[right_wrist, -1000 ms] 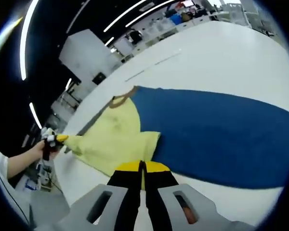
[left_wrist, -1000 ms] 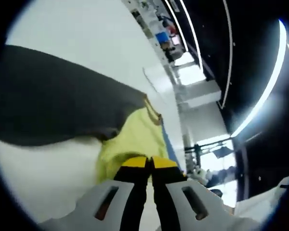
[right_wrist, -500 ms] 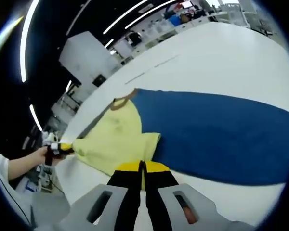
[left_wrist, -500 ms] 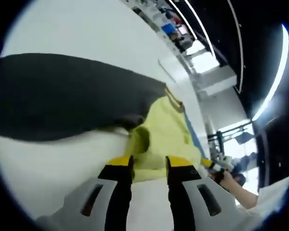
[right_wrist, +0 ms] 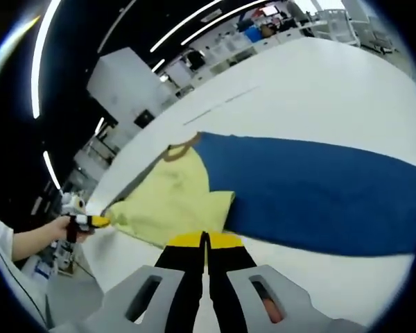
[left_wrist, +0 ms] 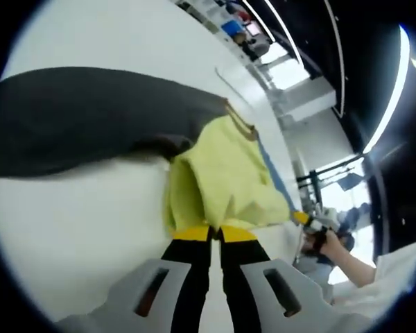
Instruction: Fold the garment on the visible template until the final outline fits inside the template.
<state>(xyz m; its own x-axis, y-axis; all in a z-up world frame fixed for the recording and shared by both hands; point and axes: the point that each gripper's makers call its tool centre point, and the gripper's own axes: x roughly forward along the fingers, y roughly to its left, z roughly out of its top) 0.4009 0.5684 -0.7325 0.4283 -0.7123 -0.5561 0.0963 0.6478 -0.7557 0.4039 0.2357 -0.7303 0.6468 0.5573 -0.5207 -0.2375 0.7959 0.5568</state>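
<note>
Where the pale yellow cloth garment (left_wrist: 225, 180) meets the yellow-tipped jaws of the left hand-held gripper (left_wrist: 213, 234), its near hem is hidden behind them, and the jaws stand pressed together on that edge. Beyond this hand-held gripper the garment lies partly over a large dark flat sheet (left_wrist: 90, 114) that is cut off at the view's left side and looks blue in the right gripper view (right_wrist: 319, 191). Both rest on the white bench (left_wrist: 76, 236).

The right hand-held gripper (right_wrist: 204, 241) likewise has its jaws closed on the garment's (right_wrist: 170, 201) near edge, the cloth spreading away ahead and to the left. A brown-trimmed neckline (right_wrist: 179, 148) shows at the far end.

In each view the other hand-held gripper is small and blurred: a hand (right_wrist: 61, 227) with a white sleeve holds it at the garment's stretched corner, low and to the left of the right one.
</note>
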